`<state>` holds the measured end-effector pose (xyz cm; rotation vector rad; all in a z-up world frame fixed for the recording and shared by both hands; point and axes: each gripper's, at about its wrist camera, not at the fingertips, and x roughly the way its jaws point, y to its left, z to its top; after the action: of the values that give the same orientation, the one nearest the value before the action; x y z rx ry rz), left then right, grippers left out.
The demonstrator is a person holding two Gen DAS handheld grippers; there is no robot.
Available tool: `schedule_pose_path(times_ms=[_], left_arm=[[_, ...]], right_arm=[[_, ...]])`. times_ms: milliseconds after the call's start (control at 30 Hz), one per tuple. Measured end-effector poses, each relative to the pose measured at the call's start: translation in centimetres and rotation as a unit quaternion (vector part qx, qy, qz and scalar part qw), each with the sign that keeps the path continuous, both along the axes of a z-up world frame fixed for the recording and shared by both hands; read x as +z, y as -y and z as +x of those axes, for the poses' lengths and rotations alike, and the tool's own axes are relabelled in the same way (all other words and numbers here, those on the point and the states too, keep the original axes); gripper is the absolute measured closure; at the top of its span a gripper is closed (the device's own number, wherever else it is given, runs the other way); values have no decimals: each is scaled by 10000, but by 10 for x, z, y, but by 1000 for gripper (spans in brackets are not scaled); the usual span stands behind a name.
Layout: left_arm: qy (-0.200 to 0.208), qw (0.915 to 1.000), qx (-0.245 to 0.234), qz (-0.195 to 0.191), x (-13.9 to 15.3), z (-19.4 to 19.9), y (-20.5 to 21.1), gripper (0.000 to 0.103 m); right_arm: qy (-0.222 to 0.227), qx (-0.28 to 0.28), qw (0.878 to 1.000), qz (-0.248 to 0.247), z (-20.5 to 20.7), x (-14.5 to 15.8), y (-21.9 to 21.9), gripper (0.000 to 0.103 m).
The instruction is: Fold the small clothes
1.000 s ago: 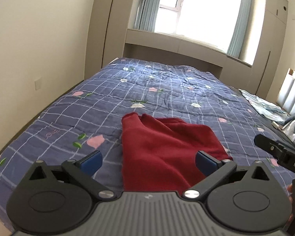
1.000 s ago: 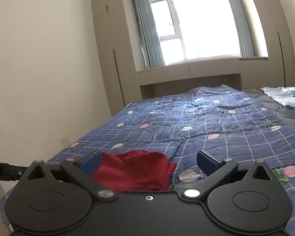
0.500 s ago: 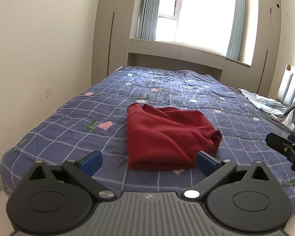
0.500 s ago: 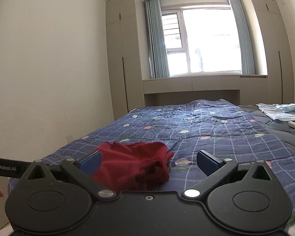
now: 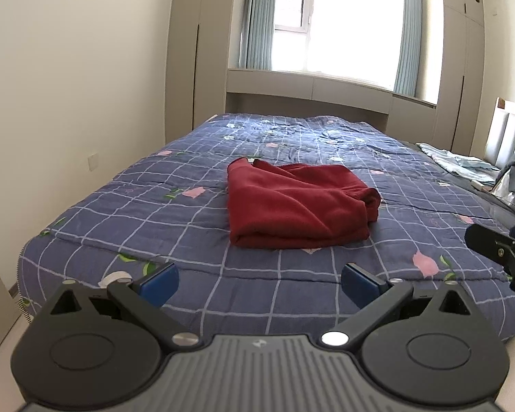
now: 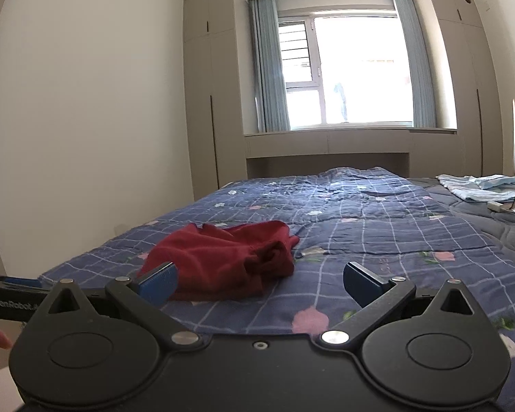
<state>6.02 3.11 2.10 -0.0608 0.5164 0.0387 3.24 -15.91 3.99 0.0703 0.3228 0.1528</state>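
From the left wrist view, my left tool is spread wide and holds nothing, hanging above the near edge of the bed. The red cloth lies on the blue checked blanket, a little way ahead of the tool and apart from it. It looks folded over into a thick square, but the right end is bunched and lumpy. I think the fold is nearly done, so the good thing now is to look it over and, if I go back in, press that lumpy end flat and not drag the whole pile. The tip of my right tool shows at the right edge. From the right wrist view, my right tool is also wide and empty. The red cloth sits ahead and to the left, with its messy end facing me. Some light blue clothes wait far off on the right.
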Motion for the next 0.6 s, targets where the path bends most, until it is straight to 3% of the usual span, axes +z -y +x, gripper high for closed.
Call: schedule_pose_path(times_ms=[600], left_arm=[[-55,9997,225,-74,-12,-7,-10,0]], right_arm=[[-29,-378,9992,-157,-6,-23,11,1]])
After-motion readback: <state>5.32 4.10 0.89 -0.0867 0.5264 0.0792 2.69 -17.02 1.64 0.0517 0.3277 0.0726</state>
